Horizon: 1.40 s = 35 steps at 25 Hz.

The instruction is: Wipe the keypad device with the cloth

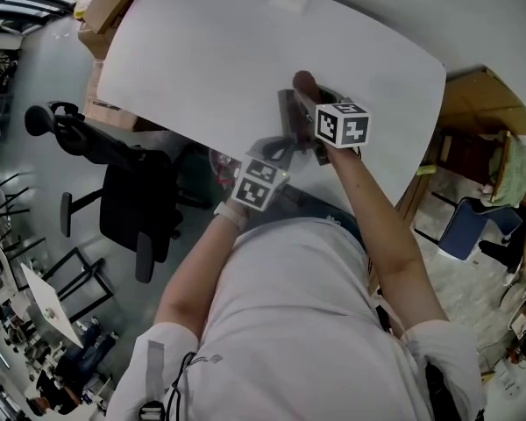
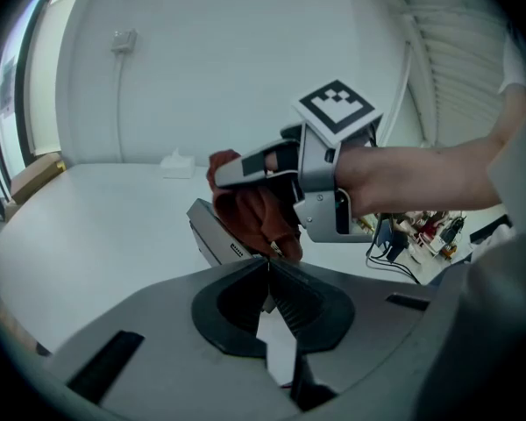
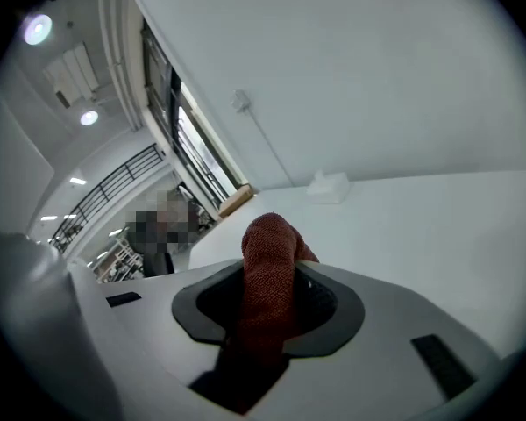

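Clearly we are in the middle of the wipe itself, not its preparation. Our right gripper (image 3: 270, 301) has its jaws clamped on the rust-red cloth (image 3: 268, 248), a thick fold of which bulges out past the tips. The left gripper view shows that fold pressed against the upper face of the grey keypad device (image 2: 212, 228).

Our left gripper (image 2: 268, 268) has its jaws drawn together to a thin line. They seem to pinch the device's lower corner, though that contact is partly hidden behind the jaw tips, so we say so with some caution. The device sits tilted over the white tabletop (image 1: 202, 51), close to its near edge. We cannot tell whether its far end rests on the surface.

Picking up the cloth and steadying the device look done. What we judge is left is working the cloth across the rest of the face. No view shows how much of it is clean.
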Each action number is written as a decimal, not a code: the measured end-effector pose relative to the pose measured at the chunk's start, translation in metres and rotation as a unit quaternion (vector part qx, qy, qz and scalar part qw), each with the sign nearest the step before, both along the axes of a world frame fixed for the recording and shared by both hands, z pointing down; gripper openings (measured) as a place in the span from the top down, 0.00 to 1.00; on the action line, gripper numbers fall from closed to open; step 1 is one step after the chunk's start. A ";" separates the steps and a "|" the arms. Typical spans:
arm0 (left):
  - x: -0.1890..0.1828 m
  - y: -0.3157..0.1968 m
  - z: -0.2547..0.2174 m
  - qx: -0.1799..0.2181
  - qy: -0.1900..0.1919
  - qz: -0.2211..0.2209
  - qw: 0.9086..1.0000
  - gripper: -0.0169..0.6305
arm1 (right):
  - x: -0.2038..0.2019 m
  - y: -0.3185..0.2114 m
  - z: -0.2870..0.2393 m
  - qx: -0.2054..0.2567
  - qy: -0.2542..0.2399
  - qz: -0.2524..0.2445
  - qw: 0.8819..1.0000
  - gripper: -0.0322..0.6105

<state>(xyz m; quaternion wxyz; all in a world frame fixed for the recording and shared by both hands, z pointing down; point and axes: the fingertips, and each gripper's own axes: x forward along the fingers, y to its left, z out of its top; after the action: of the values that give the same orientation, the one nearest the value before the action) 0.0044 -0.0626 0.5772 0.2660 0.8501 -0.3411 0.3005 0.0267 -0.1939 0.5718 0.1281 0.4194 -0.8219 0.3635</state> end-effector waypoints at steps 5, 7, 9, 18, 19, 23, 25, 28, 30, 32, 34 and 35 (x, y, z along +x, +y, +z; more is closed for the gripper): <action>-0.001 0.000 0.001 0.001 0.003 -0.003 1.000 0.95 | -0.035 0.001 0.009 0.015 0.013 -0.059 0.998 0.76; -0.001 0.001 0.001 0.000 0.003 -0.003 1.000 0.95 | -0.033 0.002 0.016 0.016 0.007 -0.055 0.998 0.75; 0.000 0.001 0.001 0.001 0.004 -0.003 1.000 0.95 | -0.032 0.002 0.017 0.020 0.000 -0.053 0.998 0.75; -0.002 0.000 0.002 -0.001 0.011 -0.010 1.000 0.95 | -0.003 -0.005 0.036 0.005 -0.033 0.032 0.999 0.74; -0.002 0.000 0.003 -0.001 0.011 -0.011 1.000 0.95 | 0.005 -0.005 0.043 -0.003 -0.027 0.038 0.999 0.74; -0.003 0.000 0.003 -0.002 0.014 -0.015 1.000 0.95 | 0.033 -0.005 0.065 -0.034 0.012 0.045 0.998 0.74; -0.003 0.000 0.002 -0.002 0.017 -0.018 1.000 0.95 | 0.045 -0.005 0.074 -0.045 0.030 0.044 0.998 0.74; -0.002 0.000 0.001 -0.002 0.021 -0.022 1.000 0.95 | 0.059 -0.006 0.081 -0.056 0.051 0.046 0.996 0.74; -0.002 -0.001 0.001 -0.008 0.027 -0.029 0.999 0.95 | 0.068 -0.005 0.083 -0.061 0.064 0.049 0.995 0.74; -0.003 -0.001 0.001 -0.012 0.031 -0.035 0.999 0.95 | 0.074 0.000 0.086 -0.064 0.073 0.050 0.994 0.74; -0.004 -0.001 0.001 -0.009 0.027 -0.037 0.999 0.95 | 0.075 0.007 0.090 -0.064 0.083 0.038 0.994 0.74; -0.004 -0.001 0.002 -0.006 0.024 -0.037 0.999 0.96 | 0.074 0.011 0.092 -0.062 0.090 0.029 0.994 0.75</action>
<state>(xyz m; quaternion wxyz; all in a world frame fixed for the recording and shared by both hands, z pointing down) 0.0004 -0.0640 0.5787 0.2898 0.8423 -0.3640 0.2721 0.1012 -0.1824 0.6635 0.2167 0.4656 -0.7704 0.3778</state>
